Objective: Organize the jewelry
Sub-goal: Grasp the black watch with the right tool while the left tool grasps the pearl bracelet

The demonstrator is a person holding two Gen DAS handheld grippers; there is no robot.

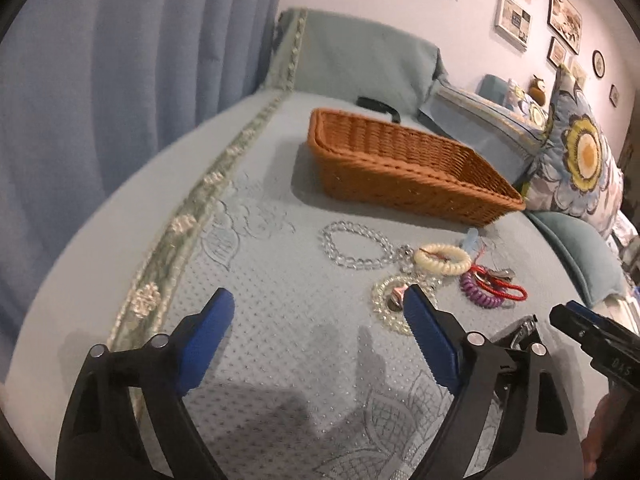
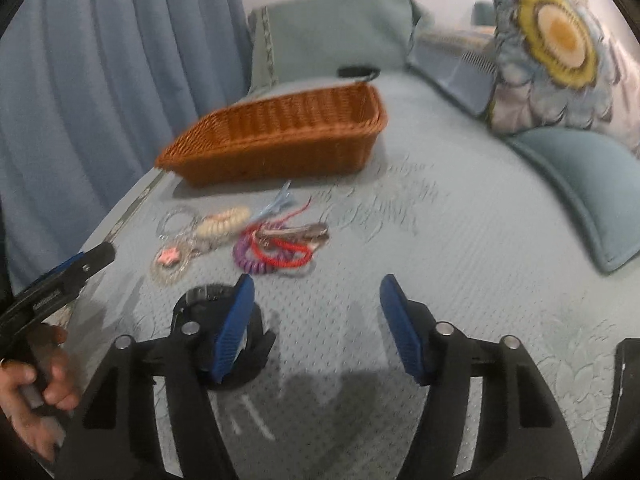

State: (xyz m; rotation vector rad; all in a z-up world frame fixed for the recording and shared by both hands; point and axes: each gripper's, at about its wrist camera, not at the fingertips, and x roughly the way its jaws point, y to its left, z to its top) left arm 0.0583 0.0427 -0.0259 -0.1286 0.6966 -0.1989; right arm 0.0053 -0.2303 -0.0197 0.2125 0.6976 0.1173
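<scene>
A pile of jewelry lies on the light blue bedspread in front of a brown wicker basket (image 1: 400, 168) (image 2: 280, 136). In it are a clear bead bracelet (image 1: 356, 244), a cream coil hair tie (image 1: 442, 259) (image 2: 224, 220), a purple coil tie (image 1: 478, 294) (image 2: 250, 260), a red cord (image 2: 284, 254) and a beaded ring with a pink star (image 2: 166, 256). My left gripper (image 1: 318, 296) is open, hovering just short of the pile with nothing between its fingers. My right gripper (image 2: 318, 284) is open too, near the purple coil, with only bedspread between its fingers.
A black round object (image 2: 208, 300) lies partly behind my right gripper's left finger. A flowered cushion (image 2: 556, 40) and a teal pillow (image 2: 580, 184) sit to the right. Blue curtains (image 1: 120, 80) hang beyond the bed's left edge. A hand (image 2: 36, 380) holds the left gripper.
</scene>
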